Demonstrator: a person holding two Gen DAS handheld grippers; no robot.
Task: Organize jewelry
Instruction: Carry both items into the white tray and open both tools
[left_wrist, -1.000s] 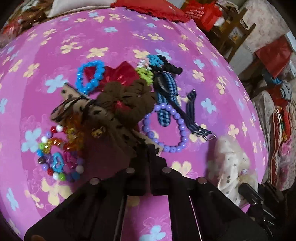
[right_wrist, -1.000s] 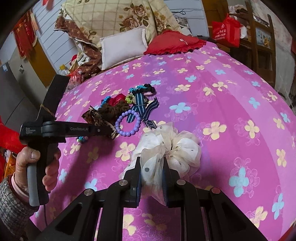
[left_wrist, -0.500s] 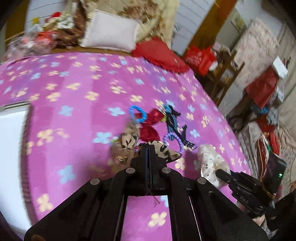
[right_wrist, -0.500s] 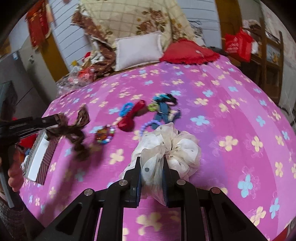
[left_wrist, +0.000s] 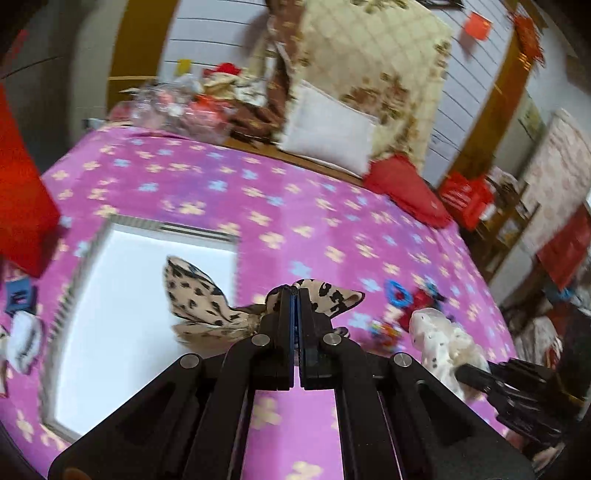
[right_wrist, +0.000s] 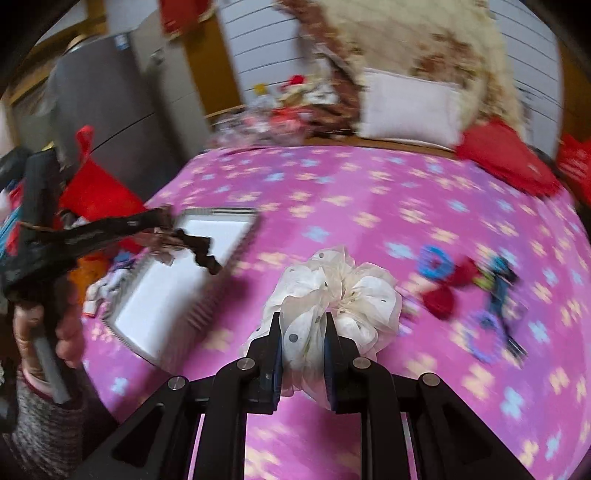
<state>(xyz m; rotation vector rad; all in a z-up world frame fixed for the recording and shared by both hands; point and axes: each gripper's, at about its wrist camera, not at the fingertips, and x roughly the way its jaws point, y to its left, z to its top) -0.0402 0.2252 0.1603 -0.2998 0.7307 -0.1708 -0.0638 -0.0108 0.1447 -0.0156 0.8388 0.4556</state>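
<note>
A person's two black two-finger tools are raised over a bed covered with a bright pink blanket printed with yellow and blue flowers. Nearest, the right tool pinches a cream, dark-dotted sheer fabric scrunchie, its ruffles bulging out beyond the narrowly parted fingers. Beside it, the left tool has its fingers pressed together on the knot of a tan leopard-print fabric hair bow, whose loops fan out to either side, held in the air above a shallow white rectangular box with striped edges that lies on the blanket. A hand in a grey knitted sleeve grips the left tool's handle. Farther off on the blanket lies a blurred cluster of accessories: a blue beaded bracelet, a red fabric piece, a purple beaded bracelet. Beyond, a white pillow leans against floral bedding.
</note>
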